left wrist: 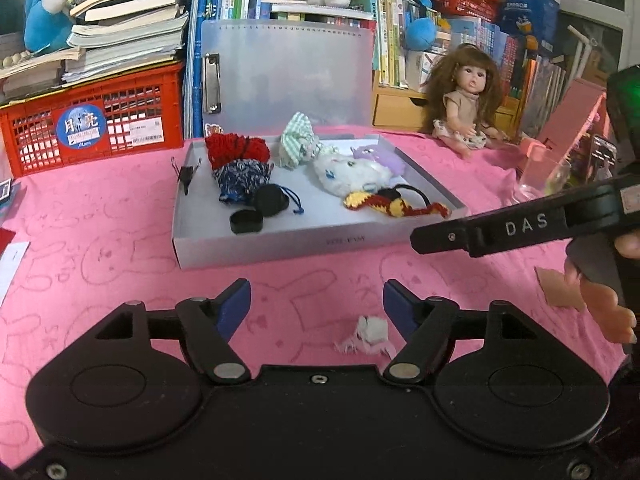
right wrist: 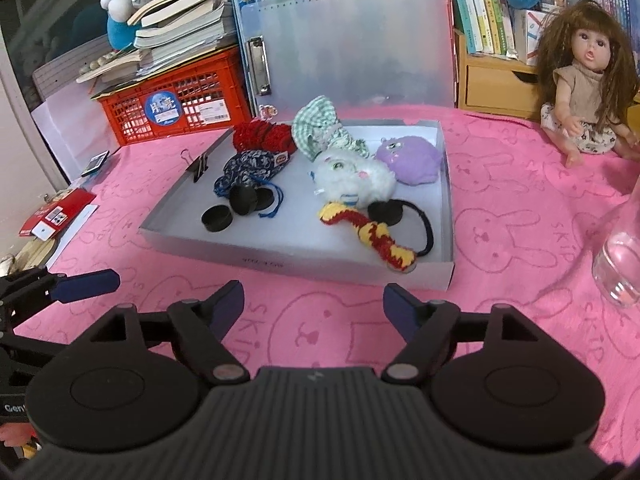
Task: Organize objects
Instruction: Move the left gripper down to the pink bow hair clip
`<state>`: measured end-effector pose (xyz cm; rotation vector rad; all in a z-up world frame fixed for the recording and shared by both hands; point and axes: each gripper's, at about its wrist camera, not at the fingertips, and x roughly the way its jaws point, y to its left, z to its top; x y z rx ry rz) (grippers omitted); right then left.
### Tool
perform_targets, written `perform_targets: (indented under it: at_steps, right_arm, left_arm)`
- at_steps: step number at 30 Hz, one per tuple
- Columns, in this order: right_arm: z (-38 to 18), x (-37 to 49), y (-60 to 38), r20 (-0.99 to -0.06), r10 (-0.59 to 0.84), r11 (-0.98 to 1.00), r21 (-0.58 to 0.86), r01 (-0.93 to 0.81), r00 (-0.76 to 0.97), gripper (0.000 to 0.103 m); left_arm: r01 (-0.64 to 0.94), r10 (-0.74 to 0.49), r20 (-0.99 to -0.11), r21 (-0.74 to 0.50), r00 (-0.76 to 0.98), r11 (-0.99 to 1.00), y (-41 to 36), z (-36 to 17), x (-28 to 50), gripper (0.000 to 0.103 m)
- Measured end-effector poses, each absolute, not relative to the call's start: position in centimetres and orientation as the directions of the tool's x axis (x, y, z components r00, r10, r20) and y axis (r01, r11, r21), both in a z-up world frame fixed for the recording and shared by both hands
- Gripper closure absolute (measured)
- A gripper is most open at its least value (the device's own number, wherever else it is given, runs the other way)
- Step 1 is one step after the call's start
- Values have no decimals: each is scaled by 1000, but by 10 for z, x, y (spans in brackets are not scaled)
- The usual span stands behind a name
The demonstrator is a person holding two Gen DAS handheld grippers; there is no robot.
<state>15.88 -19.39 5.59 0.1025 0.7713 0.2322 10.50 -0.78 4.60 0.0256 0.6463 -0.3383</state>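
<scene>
Left gripper jaws spread wide, nothing held; white scrap just under its tips. Right gripper also released, tray straight ahead.

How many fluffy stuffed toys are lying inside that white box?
2: a white plush in the middle of the white box, and a purple plush right behind it. More could hide under the fabrics.
</scene>
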Motion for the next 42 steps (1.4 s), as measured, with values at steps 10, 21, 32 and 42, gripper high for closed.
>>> perform_targets:
  at_steps: [10, 21, 32, 42]
  right_arm:
    - [41, 145, -186, -706, 249, 968, 166, -186, 663, 13]
    - [30, 138, -185, -717, 262, 965, 191, -181, 645, 12]
    - [25, 133, -179, -717, 290, 957, 201, -210, 634, 11]
    - [25, 131, -167, -712, 304, 951, 185, -249, 632, 11]
  left_arm:
    - [336, -315, -626, -88, 714, 938, -3, 29, 76, 31]
    - [369, -344, -644, -102, 683, 924, -8, 18, 59, 30]
    - [374, -352, -652, -112, 672, 921, -12, 10, 55, 41]
    - [354, -337, -632, -104, 698, 929, -9, 10, 53, 67]
